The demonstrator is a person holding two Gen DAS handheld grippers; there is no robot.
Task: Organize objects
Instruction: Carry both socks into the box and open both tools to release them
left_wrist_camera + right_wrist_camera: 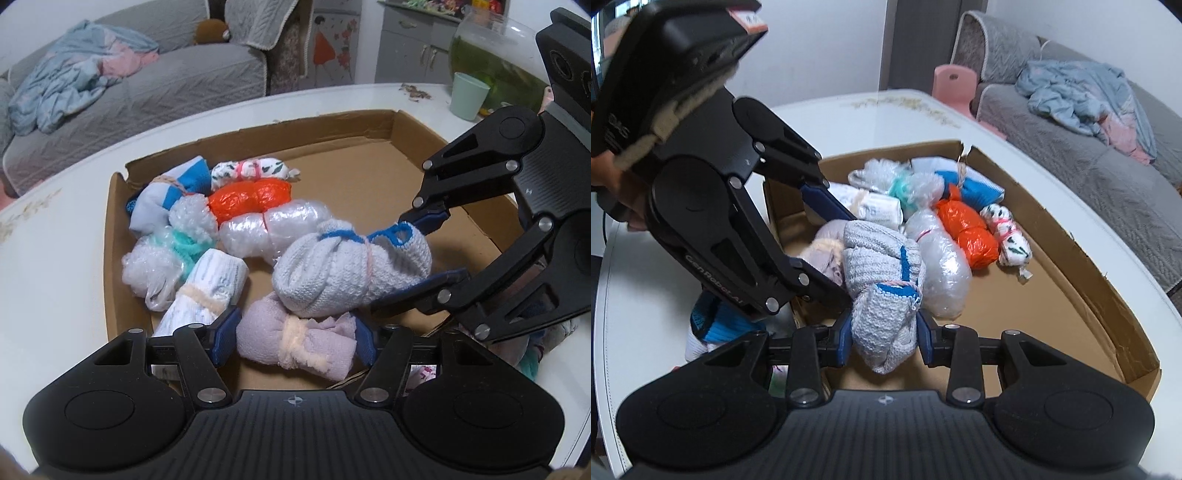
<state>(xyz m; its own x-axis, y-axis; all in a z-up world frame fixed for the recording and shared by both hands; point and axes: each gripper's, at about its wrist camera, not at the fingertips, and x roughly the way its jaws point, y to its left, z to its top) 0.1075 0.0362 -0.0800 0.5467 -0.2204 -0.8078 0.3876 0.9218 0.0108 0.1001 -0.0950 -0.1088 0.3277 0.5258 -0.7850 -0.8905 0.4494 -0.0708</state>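
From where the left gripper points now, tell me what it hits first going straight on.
Likely the lilac bundle already between the left gripper's jaws; just beyond lies the grey knit bundle.

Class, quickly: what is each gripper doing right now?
Left gripper: closed on the lilac cloth bundle.
Right gripper: shut on the grey knitted bundle.

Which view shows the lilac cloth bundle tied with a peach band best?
The left wrist view: the lilac bundle lies whole between the left tongs, band visible. In the right wrist view only a sliver shows, behind the grey knitted bundle and the left tongs.
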